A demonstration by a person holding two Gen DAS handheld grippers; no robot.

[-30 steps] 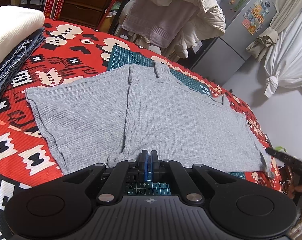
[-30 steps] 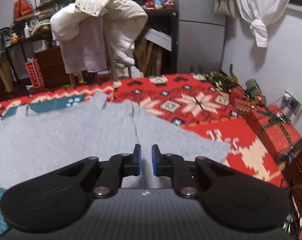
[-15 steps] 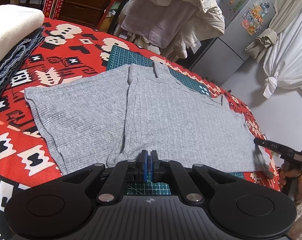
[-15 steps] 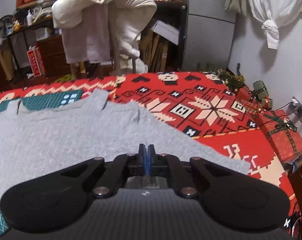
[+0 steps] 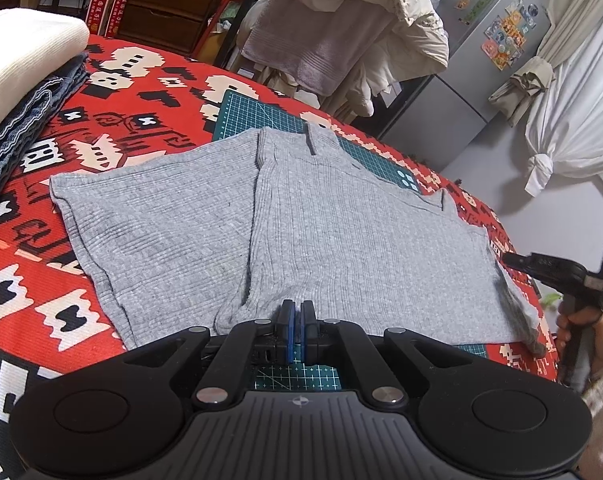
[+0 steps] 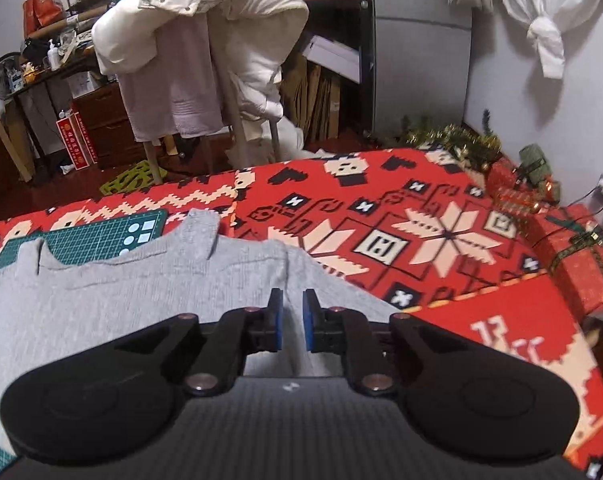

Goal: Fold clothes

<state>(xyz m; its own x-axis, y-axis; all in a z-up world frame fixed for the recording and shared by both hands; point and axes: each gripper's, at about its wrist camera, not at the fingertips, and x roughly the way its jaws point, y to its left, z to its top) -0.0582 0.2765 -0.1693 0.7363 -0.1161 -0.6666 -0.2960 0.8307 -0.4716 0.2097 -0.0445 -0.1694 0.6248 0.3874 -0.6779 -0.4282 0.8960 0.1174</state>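
My left tongs (image 5: 295, 322) are pressed together at the near hem of the grey ribbed top (image 5: 341, 224); whether cloth sits between them I cannot tell. My right tongs (image 6: 289, 320) are spread above its right side. The top lies flat on the red patterned blanket (image 5: 113, 120), soft, light and limp, so I judge hem corners the best hold.

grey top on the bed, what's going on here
A person is folding a grey knit top that lies spread flat on a red patterned blanket, partly over a green cutting mat. The left gripper sits shut at the hem near its middle; whether it pinches cloth is unclear. The right gripper is open over the top's right side, gripping nothing. No fold is made yet. Folded denim and a white item are stacked at the left.
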